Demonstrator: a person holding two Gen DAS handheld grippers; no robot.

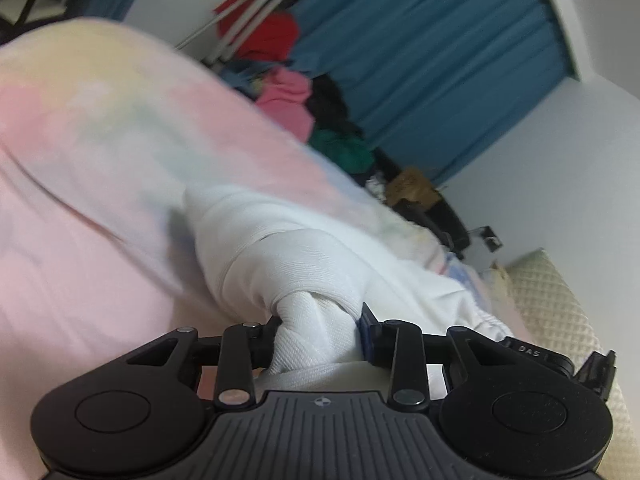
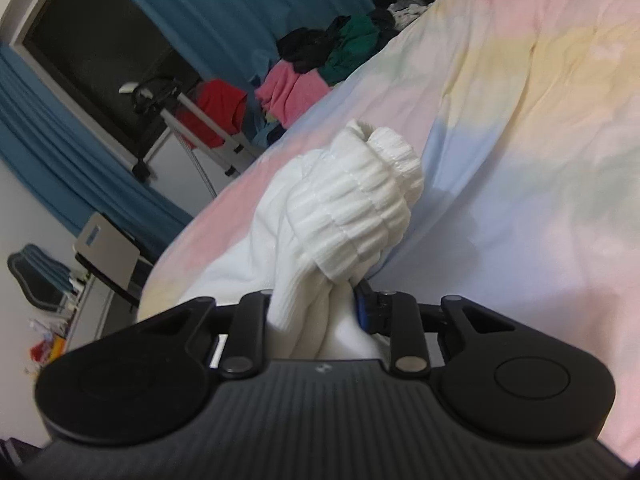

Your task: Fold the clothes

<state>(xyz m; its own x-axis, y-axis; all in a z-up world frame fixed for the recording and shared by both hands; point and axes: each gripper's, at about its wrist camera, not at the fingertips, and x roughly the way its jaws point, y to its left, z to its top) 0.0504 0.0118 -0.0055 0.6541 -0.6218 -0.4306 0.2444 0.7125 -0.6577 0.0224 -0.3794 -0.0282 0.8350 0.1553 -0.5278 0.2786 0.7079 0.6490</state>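
A white ribbed garment (image 1: 288, 248) is bunched in both grippers above a pastel tie-dye bedsheet (image 1: 80, 140). My left gripper (image 1: 318, 332) is shut on a gathered fold of the white fabric, which trails forward and to the right. My right gripper (image 2: 316, 304) is shut on the same white garment (image 2: 352, 208); its elastic ribbed cuff end bulges just past the fingertips. The fingertips of both grippers are mostly hidden by cloth.
The pastel sheet also fills the right wrist view (image 2: 520, 140). A pile of pink, red, green and black clothes (image 1: 304, 100) lies at the bed's far edge, also in the right wrist view (image 2: 312, 72). Blue curtains (image 1: 440, 60) hang behind. A cream waffle-textured cloth (image 1: 560, 304) lies at right.
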